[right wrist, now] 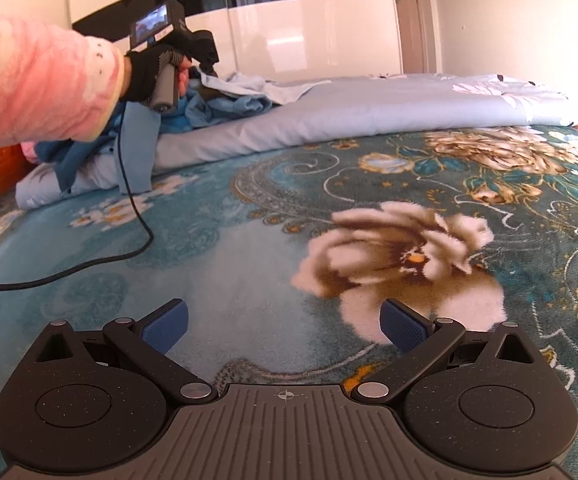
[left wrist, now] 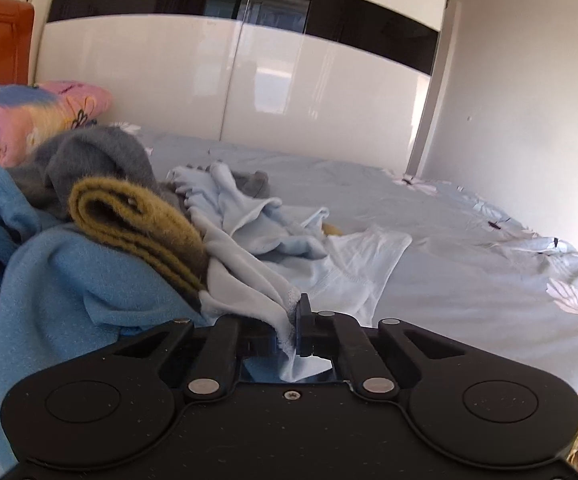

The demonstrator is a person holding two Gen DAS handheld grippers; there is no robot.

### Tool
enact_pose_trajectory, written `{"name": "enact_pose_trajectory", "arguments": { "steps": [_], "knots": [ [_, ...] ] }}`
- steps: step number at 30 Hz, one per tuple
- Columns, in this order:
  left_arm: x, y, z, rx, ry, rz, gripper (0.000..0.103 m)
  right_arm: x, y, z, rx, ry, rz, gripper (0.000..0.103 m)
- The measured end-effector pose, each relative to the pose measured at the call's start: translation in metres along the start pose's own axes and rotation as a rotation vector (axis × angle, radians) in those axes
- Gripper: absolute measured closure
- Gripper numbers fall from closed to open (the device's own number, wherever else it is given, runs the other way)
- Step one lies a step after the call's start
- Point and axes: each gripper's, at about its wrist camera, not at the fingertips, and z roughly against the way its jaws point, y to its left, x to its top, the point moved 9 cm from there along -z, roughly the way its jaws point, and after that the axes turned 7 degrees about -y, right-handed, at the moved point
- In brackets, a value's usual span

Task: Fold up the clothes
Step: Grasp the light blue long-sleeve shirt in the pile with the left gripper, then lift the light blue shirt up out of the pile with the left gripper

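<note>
Closed jaws of the left gripper (left wrist: pixel 293 334) clamp an edge of a pale blue garment (left wrist: pixel 249 264), which trails away from the pads, up and to the left, into the heap of clothes (left wrist: pixel 89 240) on the light blue sheet (left wrist: pixel 429 240). Its long axis cannot be told while crumpled. Right gripper (right wrist: pixel 285 326), jaws wide apart and empty, hovers over the floral blanket (right wrist: pixel 369 184), well apart from the heap; the left hand (right wrist: pixel 157 74) is much nearer, so the pull-out likely falls to it.

The pale blue garment (left wrist: pixel 249 264) hides the left gripper's (left wrist: pixel 295 332) near jaw; the heap's left side is cut off.
</note>
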Motion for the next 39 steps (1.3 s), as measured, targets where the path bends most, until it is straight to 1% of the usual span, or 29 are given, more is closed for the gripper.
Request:
{"name": "enact_pose_trajectory", "arguments": {
  "steps": [2, 5, 8, 11, 13, 16, 20, 22, 24, 26, 29, 31, 36, 37, 39],
  "knots": [
    [0.014, -0.002, 0.011, -0.029, -0.021, 0.030, 0.099, -0.001, -0.002, 0.010, -0.014, -0.006, 0.006, 0.000],
    [0.039, 0.001, 0.040, -0.068, -0.064, 0.096, 0.100, -0.001, -0.001, 0.038, -0.026, -0.027, 0.010, 0.000],
    [0.074, -0.001, 0.075, -0.118, -0.124, 0.133, 0.100, 0.009, 0.001, 0.053, -0.040, -0.058, 0.034, 0.000],
    [0.116, -0.010, 0.118, -0.169, -0.173, 0.135, 0.100, 0.020, 0.005, 0.078, -0.052, -0.101, 0.061, 0.000],
    [0.143, -0.017, 0.154, -0.214, -0.206, 0.128, 0.100, 0.027, 0.006, 0.090, -0.060, -0.122, 0.072, 0.000],
    [0.179, -0.028, 0.212, -0.274, -0.246, 0.088, 0.100, 0.034, 0.011, 0.127, -0.069, -0.162, 0.079, 0.000],
    [0.210, -0.040, 0.305, -0.371, -0.294, 0.033, 0.099, 0.049, 0.023, 0.164, -0.072, -0.219, 0.090, 0.000],
    [0.218, -0.042, 0.352, -0.408, -0.299, 0.000, 0.099, 0.056, 0.030, 0.182, -0.072, -0.249, 0.096, 0.000],
    [0.221, -0.040, 0.401, -0.448, -0.313, -0.033, 0.099, 0.060, 0.041, 0.209, -0.067, -0.284, 0.100, 0.000],
    [0.221, -0.034, 0.449, -0.469, -0.337, -0.071, 0.099, 0.061, 0.052, 0.243, -0.056, -0.316, 0.103, 0.000],
    [0.219, -0.017, 0.519, -0.484, -0.368, -0.085, 0.099, 0.057, 0.068, 0.288, -0.034, -0.344, 0.111, 0.000],
    [0.217, 0.002, 0.560, -0.475, -0.391, -0.085, 0.099, 0.054, 0.080, 0.312, -0.024, -0.357, 0.121, 0.000],
    [0.220, 0.041, 0.661, -0.417, -0.475, -0.096, 0.098, 0.043, 0.102, 0.376, -0.003, -0.399, 0.126, 0.000],
    [0.221, 0.047, 0.681, -0.406, -0.500, -0.104, 0.098, 0.041, 0.107, 0.386, 0.003, -0.406, 0.126, 0.000],
    [0.219, 0.048, 0.710, -0.376, -0.538, -0.159, 0.098, 0.035, 0.118, 0.395, 0.010, -0.415, 0.126, 0.000]
  ]
}}
